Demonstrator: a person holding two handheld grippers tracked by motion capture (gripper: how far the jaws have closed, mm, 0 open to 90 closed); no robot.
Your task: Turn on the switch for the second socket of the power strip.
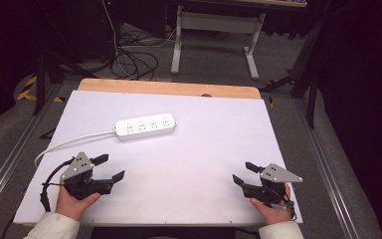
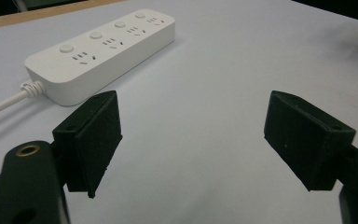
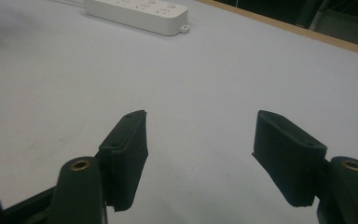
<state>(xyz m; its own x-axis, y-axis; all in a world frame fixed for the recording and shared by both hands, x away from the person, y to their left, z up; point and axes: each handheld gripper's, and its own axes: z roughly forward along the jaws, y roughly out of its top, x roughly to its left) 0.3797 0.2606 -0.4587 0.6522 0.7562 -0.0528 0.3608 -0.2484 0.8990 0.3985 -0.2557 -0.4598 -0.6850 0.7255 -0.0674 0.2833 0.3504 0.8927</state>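
Hands: we hold both low at 6 o'clock | left gripper [image 1: 112, 167] spread, empty | right gripper [image 1: 243, 173] spread, empty | power strip [image 1: 145, 126] at 12 o'clock

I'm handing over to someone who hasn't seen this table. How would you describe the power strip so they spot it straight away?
Start at the white table top with the wooden strip along its far edge. The power strip lies on its far half, left of centre, nearer the left gripper than the right gripper. It is a long white bar with a row of sockets, each with a round button, and a white cable trailing off its left end.
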